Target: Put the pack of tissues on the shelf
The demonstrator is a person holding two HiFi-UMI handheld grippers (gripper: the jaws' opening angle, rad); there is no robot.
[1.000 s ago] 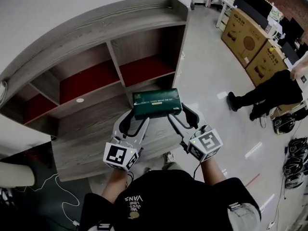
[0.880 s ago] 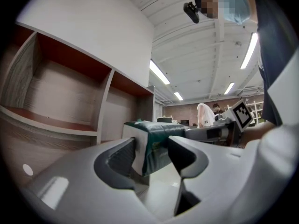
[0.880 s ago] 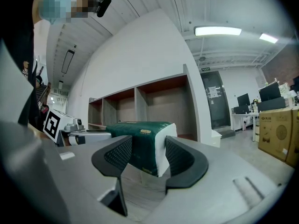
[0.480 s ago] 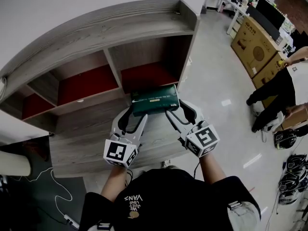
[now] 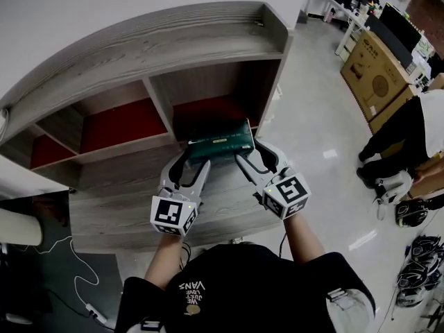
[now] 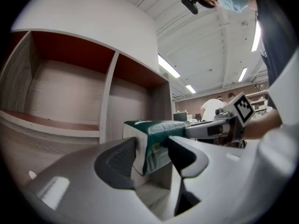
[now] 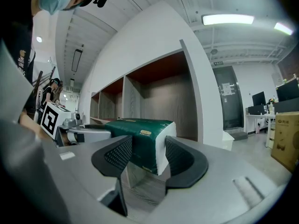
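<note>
While the left gripper (image 5: 194, 164) and right gripper (image 5: 253, 155) each clamp one end of the pack (image 5: 220, 141), hanging at the mouth of the shelf's (image 5: 173, 44) right bay, both should push in level together and release only once it rests inside.

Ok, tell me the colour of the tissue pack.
The tissue pack is dark green, white-ended; best in the right gripper view.

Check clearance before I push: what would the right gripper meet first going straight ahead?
Probably the back panel of the right-hand shelf compartment; the right gripper grips the pack of tissues. Depth unclear.
</note>
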